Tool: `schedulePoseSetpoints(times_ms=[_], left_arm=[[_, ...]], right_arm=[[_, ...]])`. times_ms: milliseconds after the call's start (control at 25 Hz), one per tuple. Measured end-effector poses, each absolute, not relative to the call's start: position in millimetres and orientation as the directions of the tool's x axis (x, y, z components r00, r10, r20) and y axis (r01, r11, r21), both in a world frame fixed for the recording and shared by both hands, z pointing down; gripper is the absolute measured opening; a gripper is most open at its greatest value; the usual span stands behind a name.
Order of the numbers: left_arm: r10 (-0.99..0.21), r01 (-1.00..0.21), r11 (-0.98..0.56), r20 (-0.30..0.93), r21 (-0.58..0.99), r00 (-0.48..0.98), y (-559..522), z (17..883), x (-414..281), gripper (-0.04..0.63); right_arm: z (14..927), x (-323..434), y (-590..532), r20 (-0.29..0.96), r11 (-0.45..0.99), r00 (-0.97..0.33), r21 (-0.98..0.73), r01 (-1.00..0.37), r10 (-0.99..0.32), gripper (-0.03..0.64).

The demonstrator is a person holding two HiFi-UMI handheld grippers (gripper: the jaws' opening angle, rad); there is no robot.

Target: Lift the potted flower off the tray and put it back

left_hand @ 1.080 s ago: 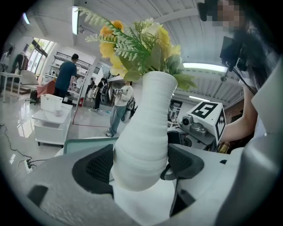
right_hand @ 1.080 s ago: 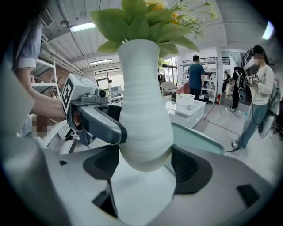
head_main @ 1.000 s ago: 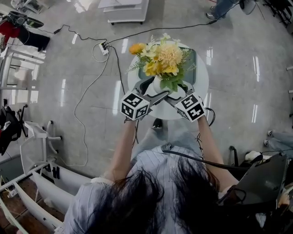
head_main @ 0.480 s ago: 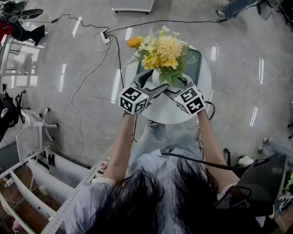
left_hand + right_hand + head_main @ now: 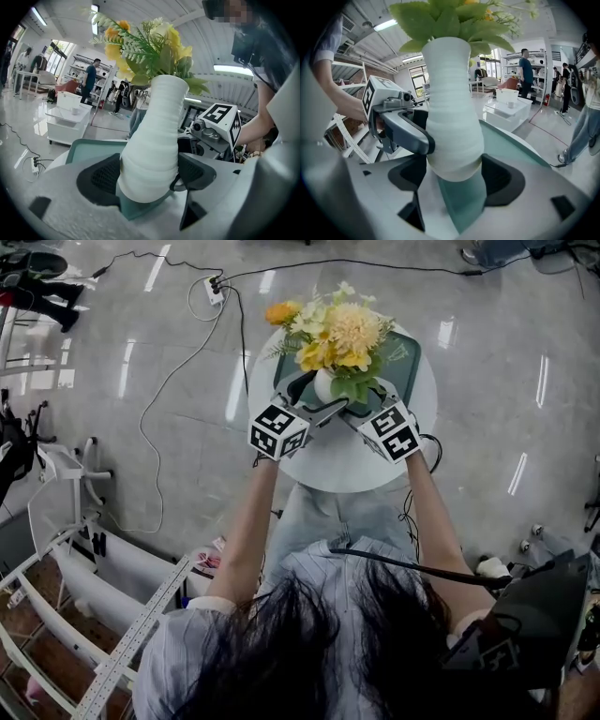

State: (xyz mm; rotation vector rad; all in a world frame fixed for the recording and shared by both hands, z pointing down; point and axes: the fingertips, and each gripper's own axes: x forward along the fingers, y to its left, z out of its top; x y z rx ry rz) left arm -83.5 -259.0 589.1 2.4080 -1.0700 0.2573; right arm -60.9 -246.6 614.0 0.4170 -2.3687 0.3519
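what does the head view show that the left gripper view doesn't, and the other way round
Only the head view: the whole round table, the power strip and cables on the floor, and the person's two arms.
Only the left gripper view: the left hand-held gripper with its jaws pressed on the ribbed white vase, plus people and shelves far behind.
Both: the flowers, the teal tray, and the right hand-held gripper at the vase.
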Motion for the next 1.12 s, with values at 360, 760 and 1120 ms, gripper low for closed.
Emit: schedulePoseSetpoints(times_ms=[360,760,1120], left_arm=[[-0.649,-0.742,-0.565,0.362,0.359,0.669,-260.7,608.0,-84.5,0.377],[-0.648,-0.744,-0.584,0.365,0.325,0.668,-245.7,620.7,-76.1,0.377],[-0.632,-0.74,-0.598,0.388,0.308,0.671,-252.2,626.1,-76.7,0.385]], right_arm=[[627.4,-64.9,-247.0,0.672,0.912,-0.715,-0.146,-0.383,-0.193,0.353],[638.8,-56.9,-235.8,0.658,0.933,-0.717,-0.06,-0.355,-0.23,0.353],[640.4,-59.0,-244.7,0.654,0.926,-0.704,-0.013,-0.377,-0.278,0.352]])
